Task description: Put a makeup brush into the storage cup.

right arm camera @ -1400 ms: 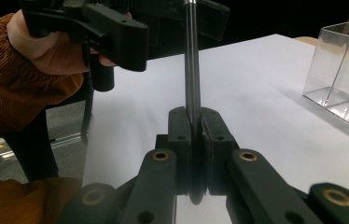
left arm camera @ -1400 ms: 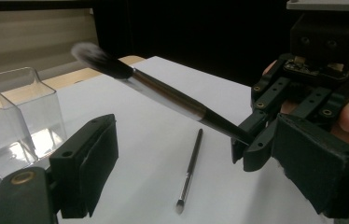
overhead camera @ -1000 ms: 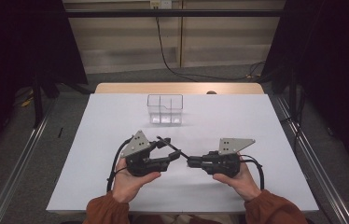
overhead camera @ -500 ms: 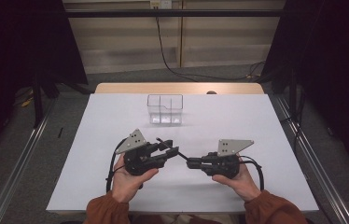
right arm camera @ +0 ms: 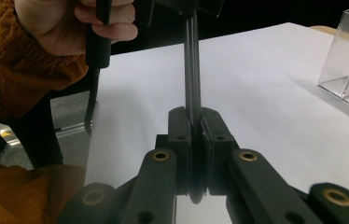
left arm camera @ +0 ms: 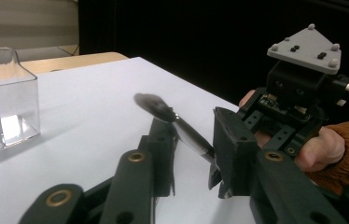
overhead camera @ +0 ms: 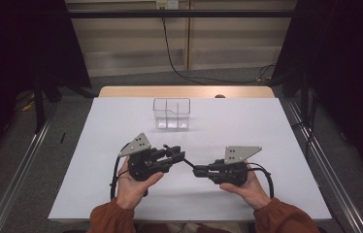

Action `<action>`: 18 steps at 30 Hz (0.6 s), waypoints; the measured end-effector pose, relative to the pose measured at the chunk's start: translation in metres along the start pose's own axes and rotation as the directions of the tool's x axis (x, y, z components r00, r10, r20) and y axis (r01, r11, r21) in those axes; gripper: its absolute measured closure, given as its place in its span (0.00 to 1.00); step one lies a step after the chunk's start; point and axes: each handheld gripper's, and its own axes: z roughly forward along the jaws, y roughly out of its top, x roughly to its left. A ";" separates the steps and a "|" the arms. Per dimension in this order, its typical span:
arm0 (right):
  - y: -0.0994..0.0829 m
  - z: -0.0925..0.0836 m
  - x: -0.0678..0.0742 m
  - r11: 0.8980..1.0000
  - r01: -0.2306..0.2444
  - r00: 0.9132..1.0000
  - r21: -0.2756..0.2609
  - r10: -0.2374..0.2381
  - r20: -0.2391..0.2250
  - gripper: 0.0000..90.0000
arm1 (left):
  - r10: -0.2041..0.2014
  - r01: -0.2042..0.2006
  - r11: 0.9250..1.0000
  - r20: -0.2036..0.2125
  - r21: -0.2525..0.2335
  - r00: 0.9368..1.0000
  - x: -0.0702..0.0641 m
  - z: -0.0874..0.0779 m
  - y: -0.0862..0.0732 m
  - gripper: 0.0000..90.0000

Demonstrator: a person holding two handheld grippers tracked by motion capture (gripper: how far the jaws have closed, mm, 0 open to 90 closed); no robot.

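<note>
**White tabletop, dark room**

A white sheet covers the tabletop (overhead camera: 121, 121); black curtains flank it. The right gripper (overhead camera: 200, 171) clenches a slim black rod (overhead camera: 188, 162). The left gripper (overhead camera: 177, 154) jaws have just been closing around the rod's other end, near 1 clear box (overhead camera: 171, 112).

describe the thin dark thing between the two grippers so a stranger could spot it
On the white table, in front of the clear divided box, two hand-held grippers meet tip to tip. Spanning them is a slim black brush, handle clamped in the right hand-held gripper. It is the only loose stick-like item there.
</note>
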 end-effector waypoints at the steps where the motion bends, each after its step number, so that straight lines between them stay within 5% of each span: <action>1: 0.000 0.001 0.000 1.000 -0.002 1.000 -0.002 0.002 -0.002 0.93 | 0.001 -0.001 1.000 0.004 0.002 1.000 0.000 0.000 0.000 0.79; 18: -0.001 0.001 0.000 1.000 -0.001 1.000 -0.005 0.001 0.012 0.92 | 0.010 -0.010 1.000 0.078 -0.002 0.997 -0.012 0.009 0.012 0.92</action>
